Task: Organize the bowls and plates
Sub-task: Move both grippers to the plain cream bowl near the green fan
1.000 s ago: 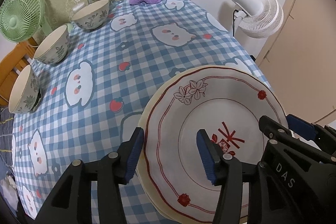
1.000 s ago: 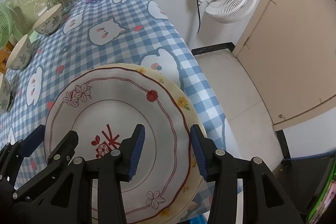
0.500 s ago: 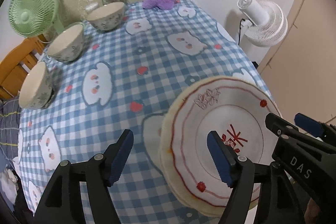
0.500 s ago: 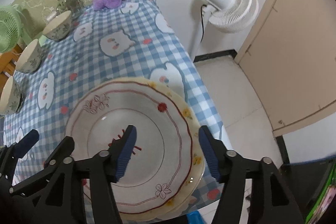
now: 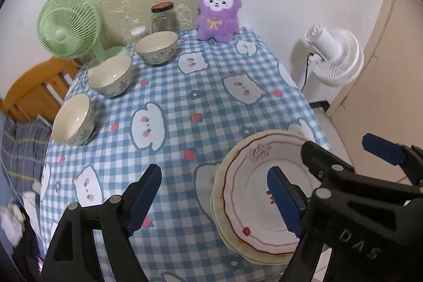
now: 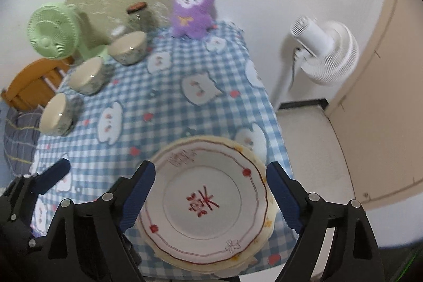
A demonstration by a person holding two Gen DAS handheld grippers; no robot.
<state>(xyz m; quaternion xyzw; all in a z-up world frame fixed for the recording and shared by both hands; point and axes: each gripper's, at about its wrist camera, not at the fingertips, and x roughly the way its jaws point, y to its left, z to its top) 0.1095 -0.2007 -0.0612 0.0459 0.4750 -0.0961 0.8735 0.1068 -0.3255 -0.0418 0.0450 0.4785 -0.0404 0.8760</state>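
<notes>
Both grippers have lifted off the plate stack (image 6: pixel 203 200) since a second ago — left gripper (image 5: pixel 215 198) and right gripper (image 6: pixel 211 198) now hover above it, jaws opening, nothing between the pads. The stack sits at the table's (image 5: pixel 185 102) near corner, rim close to the edge. Three bowls (image 5: pixel 111 75) stand well apart from it along the far-left side — open cloth between; both grippers tilt steeply down.

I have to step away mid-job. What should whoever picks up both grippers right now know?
Left gripper: jaws opening, nothing held.
Right gripper: jaws opening, nothing held, above the plates.
Plates: stacked at the near right corner of the table, red-patterned one on top.
Bowls: three, separate, in a row along the far left edge.
Done: plates stacked.
Left: probably nest the bowls.
</notes>
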